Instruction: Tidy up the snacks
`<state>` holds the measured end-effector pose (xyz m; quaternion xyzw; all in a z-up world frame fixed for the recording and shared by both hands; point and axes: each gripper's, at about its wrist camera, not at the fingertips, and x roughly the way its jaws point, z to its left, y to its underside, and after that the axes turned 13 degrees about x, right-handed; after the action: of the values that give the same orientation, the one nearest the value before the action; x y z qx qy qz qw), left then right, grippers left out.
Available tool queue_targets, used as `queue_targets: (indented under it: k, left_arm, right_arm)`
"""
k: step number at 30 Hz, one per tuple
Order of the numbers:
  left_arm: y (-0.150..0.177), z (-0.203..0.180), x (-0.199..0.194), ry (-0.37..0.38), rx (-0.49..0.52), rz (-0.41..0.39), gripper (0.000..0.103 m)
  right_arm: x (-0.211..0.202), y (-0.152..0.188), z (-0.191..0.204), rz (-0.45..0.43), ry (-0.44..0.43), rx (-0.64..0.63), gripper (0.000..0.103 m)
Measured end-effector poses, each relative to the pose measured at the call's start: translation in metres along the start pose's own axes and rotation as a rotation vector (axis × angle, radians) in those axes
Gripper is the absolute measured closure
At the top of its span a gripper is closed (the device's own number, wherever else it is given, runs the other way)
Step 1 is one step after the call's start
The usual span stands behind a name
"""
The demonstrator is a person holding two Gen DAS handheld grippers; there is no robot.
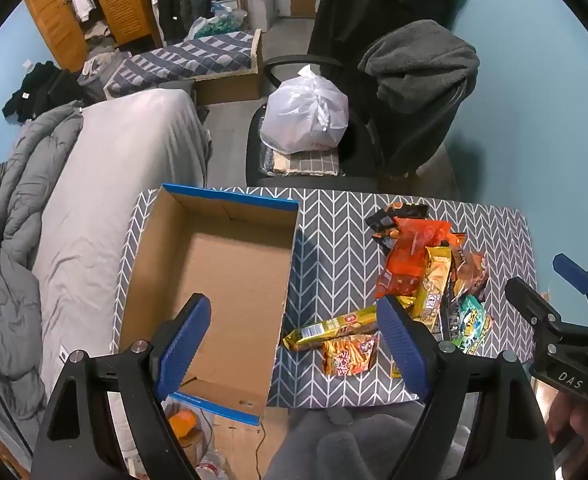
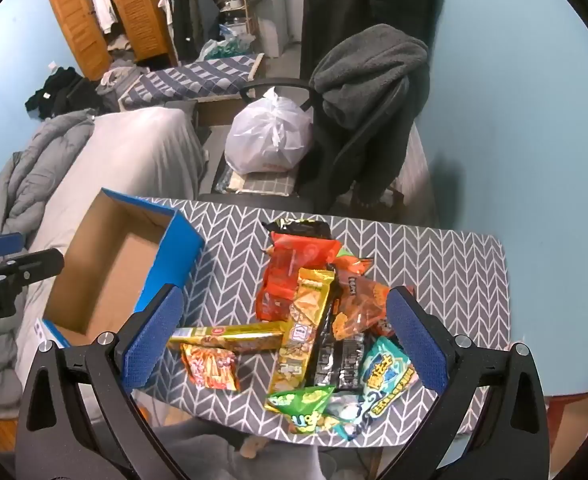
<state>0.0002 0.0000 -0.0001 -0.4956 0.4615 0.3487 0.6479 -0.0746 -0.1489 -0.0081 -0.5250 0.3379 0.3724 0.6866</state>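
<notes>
A pile of snack packets point(image 1: 430, 276) point(image 2: 326, 320) lies on the right half of the small table: an orange bag point(image 2: 294, 276), a long gold bar point(image 2: 229, 336), a small red-orange packet point(image 2: 211, 366), a teal packet point(image 2: 386, 376) and a green one point(image 2: 306, 402). An open, empty cardboard box point(image 1: 221, 280) point(image 2: 109, 276) with blue sides stands on the left. My left gripper point(image 1: 294, 344) is open and empty, above the box's right wall. My right gripper point(image 2: 285, 344) is open and empty, above the pile.
The table point(image 1: 334, 232) has a grey chevron cover. Behind it an office chair point(image 1: 374, 128) carries a white plastic bag point(image 1: 306, 112) and grey clothes. A bed with grey bedding point(image 1: 93, 200) lies left of the table. A blue wall is on the right.
</notes>
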Motion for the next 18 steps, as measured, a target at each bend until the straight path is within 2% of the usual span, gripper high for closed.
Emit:
queue_targets:
  k: [7, 14, 18]
  left_arm:
    - [-0.004, -0.003, 0.005, 0.002, 0.009, 0.009, 0.017]
    - [-0.011, 0.001, 0.007, 0.011, 0.005, -0.017, 0.017]
    - [-0.001, -0.001, -0.002, 0.002, -0.004, -0.033, 0.017]
  right_arm:
    - [0.001, -0.003, -0.001, -0.003, -0.005, -0.006, 0.002]
    - [0.004, -0.003, 0.000, 0.003, -0.009, -0.015, 0.002]
    - [0.008, -0.005, 0.000, 0.012, -0.008, -0.023, 0.002]
